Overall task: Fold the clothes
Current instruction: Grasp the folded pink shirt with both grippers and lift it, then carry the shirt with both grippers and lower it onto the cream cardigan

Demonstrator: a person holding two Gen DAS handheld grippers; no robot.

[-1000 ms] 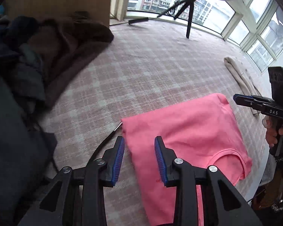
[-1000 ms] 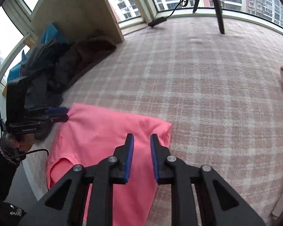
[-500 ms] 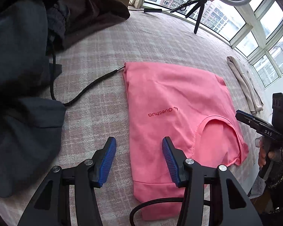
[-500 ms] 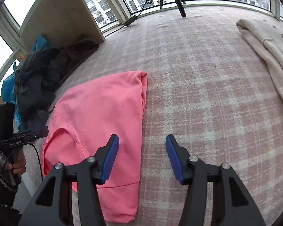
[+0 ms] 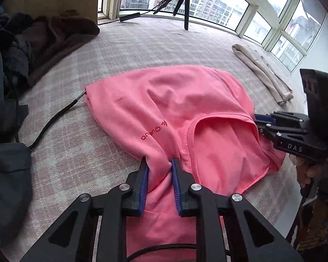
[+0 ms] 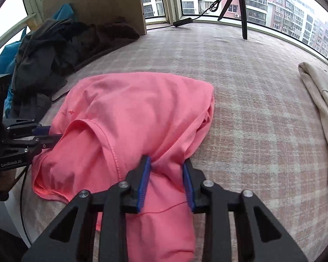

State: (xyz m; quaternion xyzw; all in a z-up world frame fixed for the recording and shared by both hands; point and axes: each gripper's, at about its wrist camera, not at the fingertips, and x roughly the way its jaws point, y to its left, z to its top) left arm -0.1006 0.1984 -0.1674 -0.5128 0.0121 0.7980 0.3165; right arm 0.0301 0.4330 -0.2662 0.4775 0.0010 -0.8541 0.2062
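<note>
A pink shirt [image 5: 164, 100] lies on the plaid pink surface [image 5: 153, 43], neckline toward me, with a red logo on its chest. My left gripper [image 5: 159, 163] is closing on a gathered fold left of the collar, and the cloth is pinched between its blue pads. My right gripper [image 6: 167, 161] is closing on a bunched fold at the shirt's [image 6: 131, 109] right shoulder, with fabric filling its jaws. Each gripper shows in the other's view: the right gripper [image 5: 262, 120] at the shirt's right edge, the left gripper [image 6: 48, 133] at its left edge.
A heap of dark clothes [image 5: 21, 50] fills the left side, with a black cord [image 5: 52, 122] running from it toward the shirt. A folded beige garment [image 5: 262, 74] lies at the right. A tripod [image 5: 185, 6] stands by the windows at the back.
Both grippers drew back to the shirt's near end, opened wide, then closed on its shoulders. The flat shirt is now bunched and pulled up at both grips.
</note>
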